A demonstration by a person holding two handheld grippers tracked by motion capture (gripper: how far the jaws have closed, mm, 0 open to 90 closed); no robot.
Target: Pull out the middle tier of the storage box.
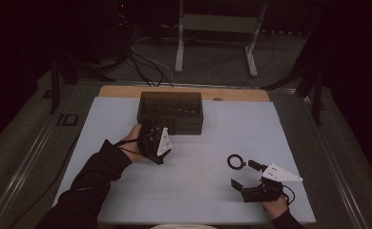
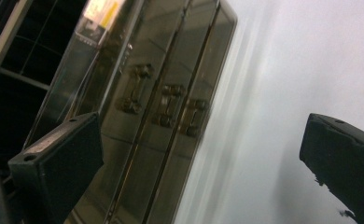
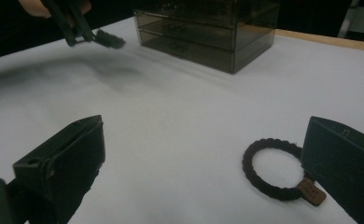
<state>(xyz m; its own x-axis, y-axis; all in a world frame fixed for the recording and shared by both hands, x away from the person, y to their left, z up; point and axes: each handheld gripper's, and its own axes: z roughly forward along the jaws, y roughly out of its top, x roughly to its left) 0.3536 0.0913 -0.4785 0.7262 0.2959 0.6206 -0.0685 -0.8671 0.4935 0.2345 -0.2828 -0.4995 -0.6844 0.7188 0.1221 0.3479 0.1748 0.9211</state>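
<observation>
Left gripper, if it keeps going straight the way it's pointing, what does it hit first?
Most likely the smoky drawer box. The left gripper, jaws open, faces its front with the three drawer handles, and bare table lies between. Depth is hard to judge, but nothing else seems to be in the way.

The drawer box [image 1: 170, 112] stands on the bench [image 1: 198, 191] near the far edge. The ring [image 1: 235, 161] lies on the bench toward the near right corner, well apart from the box.
</observation>
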